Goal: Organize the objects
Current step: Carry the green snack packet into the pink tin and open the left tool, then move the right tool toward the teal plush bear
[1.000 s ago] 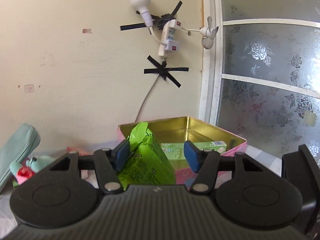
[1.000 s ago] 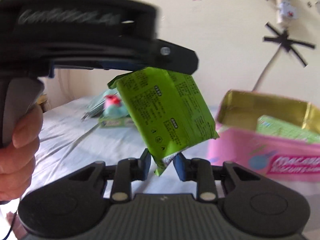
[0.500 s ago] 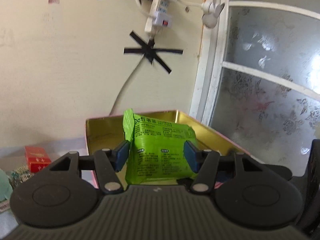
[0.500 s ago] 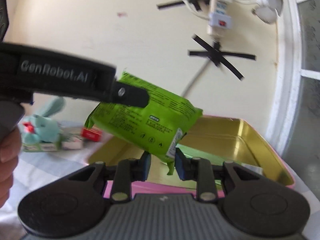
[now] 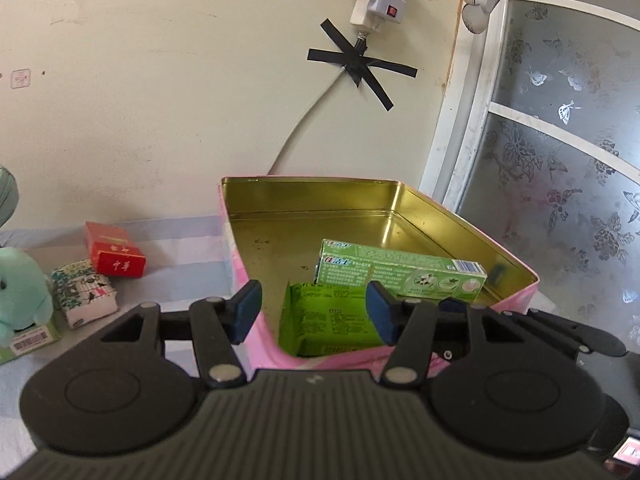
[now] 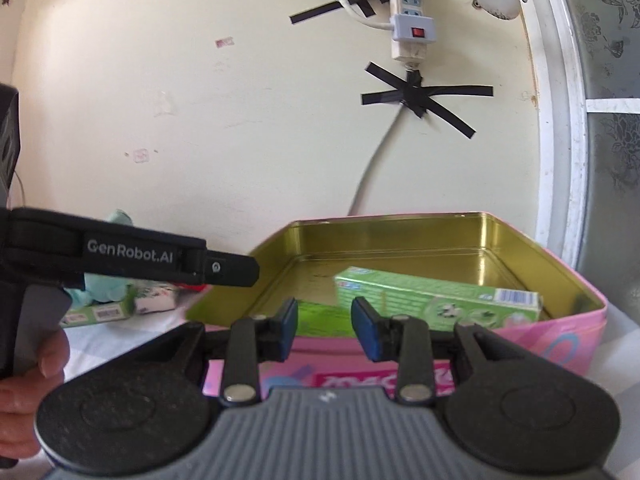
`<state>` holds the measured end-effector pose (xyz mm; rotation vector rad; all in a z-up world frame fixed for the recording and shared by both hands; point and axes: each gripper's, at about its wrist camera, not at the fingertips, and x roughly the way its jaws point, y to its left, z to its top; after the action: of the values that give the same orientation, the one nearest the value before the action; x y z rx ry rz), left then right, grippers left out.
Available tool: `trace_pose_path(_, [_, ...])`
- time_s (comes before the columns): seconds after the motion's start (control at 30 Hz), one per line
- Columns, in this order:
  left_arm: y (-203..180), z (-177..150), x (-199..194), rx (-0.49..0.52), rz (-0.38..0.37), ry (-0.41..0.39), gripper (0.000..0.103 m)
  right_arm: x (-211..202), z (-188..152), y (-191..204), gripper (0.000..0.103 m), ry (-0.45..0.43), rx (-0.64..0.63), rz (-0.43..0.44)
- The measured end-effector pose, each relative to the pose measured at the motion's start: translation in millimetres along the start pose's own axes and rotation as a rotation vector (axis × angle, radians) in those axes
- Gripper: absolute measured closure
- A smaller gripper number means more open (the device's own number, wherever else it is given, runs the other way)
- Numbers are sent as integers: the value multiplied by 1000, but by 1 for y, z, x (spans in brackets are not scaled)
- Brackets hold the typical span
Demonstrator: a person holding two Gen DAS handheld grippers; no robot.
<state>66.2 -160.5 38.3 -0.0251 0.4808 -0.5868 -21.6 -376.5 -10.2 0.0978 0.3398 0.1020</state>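
A pink tin box (image 5: 256, 332) with a gold inside stands against the wall; it also shows in the right wrist view (image 6: 560, 344). Inside lie a green packet (image 5: 332, 326) at the near edge and a green toothpaste box (image 5: 400, 274) behind it. The packet (image 6: 320, 320) and toothpaste box (image 6: 436, 296) show in the right wrist view too. My left gripper (image 5: 314, 314) is open and empty, just above the packet. My right gripper (image 6: 324, 330) is open and empty at the tin's near wall. The left gripper's body (image 6: 132, 256) crosses the right view.
Left of the tin on the cloth lie a red cigarette pack (image 5: 114, 254), a white patterned packet (image 5: 86, 298) and a mint plush toy (image 5: 20, 292) on a green box. A power strip (image 5: 376, 0) and cable hang on the wall. A patterned glass door (image 5: 560, 160) is at right.
Both grippers held the green packet above the tin; both have opened and the packet now lies inside the tin beside the toothpaste box.
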Motion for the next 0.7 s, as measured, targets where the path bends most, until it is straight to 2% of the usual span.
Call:
trace_pose_path(0.17, [22, -20, -23, -30, 50, 32, 43, -14, -11, 29, 70, 16, 18, 58])
trace_pose_path(0.37, [30, -45, -35, -28, 82, 89, 43, -24, -30, 43, 69, 96, 55, 79])
trace_pose_path(0.7, [30, -68, -42, 31, 85, 116, 42, -40, -35, 42, 67, 140, 104, 17])
